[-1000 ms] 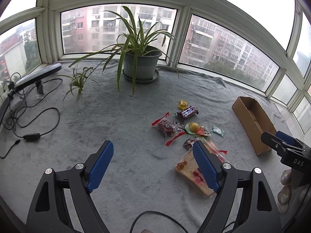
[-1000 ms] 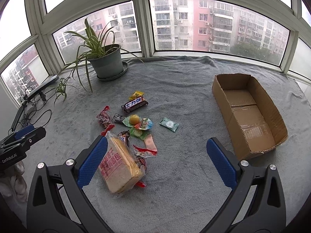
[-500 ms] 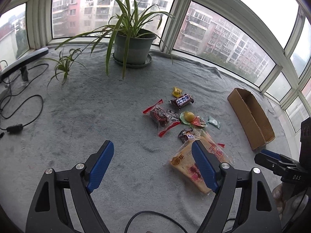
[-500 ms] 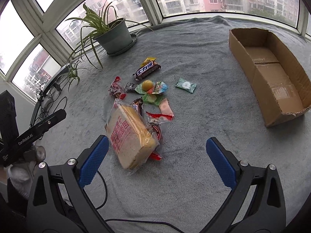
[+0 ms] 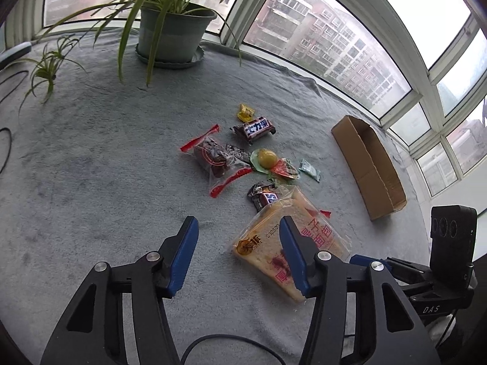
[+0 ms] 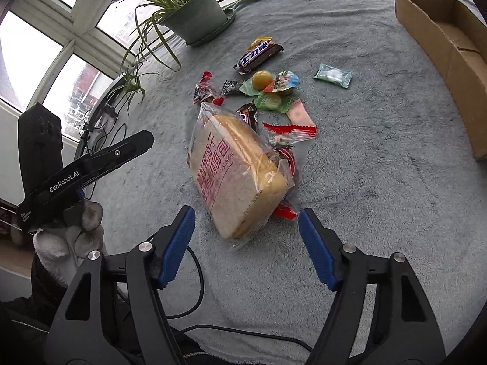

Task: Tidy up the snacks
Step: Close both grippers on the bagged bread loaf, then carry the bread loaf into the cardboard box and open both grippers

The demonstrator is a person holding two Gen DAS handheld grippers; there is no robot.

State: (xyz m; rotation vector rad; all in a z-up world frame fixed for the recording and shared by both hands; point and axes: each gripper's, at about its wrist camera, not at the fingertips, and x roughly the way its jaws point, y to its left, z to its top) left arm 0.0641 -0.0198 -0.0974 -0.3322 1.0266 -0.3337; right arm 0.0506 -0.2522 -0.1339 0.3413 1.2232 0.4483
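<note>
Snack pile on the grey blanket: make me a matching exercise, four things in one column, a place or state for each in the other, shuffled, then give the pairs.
Things:
1. bread bag
2. box
3. mint packet
4. plant pot

Places or states:
A. by the window, on a saucer
B. alone between the pile and the box
C. nearest the right gripper, just ahead of its open fingers
D. open on top, nothing visible inside, right of the snacks

Pairs: 1-C, 2-D, 3-B, 4-A
</note>
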